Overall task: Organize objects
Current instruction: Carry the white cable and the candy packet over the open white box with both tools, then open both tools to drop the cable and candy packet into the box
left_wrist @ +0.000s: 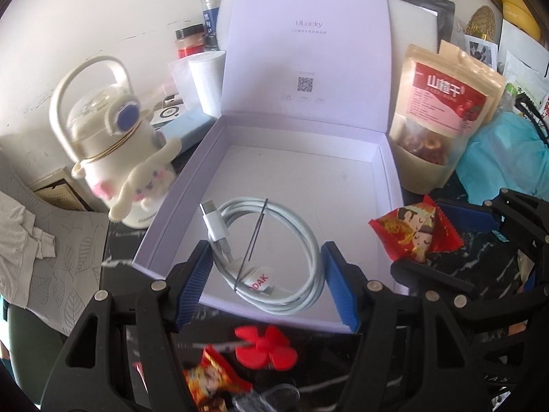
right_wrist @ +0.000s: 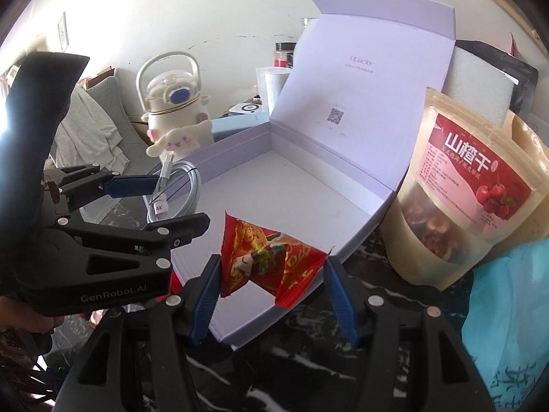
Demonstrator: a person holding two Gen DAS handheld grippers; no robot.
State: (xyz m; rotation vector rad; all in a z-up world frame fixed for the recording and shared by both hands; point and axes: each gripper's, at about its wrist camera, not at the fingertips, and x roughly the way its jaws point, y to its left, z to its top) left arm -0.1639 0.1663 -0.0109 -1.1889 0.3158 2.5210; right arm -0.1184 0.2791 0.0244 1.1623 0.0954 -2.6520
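An open lilac box [left_wrist: 178,206] with its lid standing up lies on the black marble table. My left gripper [left_wrist: 266,274] is over the box's near end, its blue pads pressed on both sides of a coiled white USB cable [left_wrist: 274,240]. In the right wrist view the same cable [right_wrist: 178,185] stands upright between the left gripper's [right_wrist: 178,202] fingers, above the box wall [right_wrist: 233,151]. My right gripper [right_wrist: 272,274] is shut on a red candy packet [right_wrist: 271,264], held above the box's near right corner. The left wrist view shows that packet [left_wrist: 415,237] too.
A cream bottle with a plush dog [left_wrist: 113,144] stands left of the box. A snack pouch [left_wrist: 442,110] and a teal bag [left_wrist: 504,158] crowd its right side. A white cup [left_wrist: 209,79] and jars are behind. A red fan-shaped piece [left_wrist: 266,346] and another candy packet [left_wrist: 212,381] lie near me.
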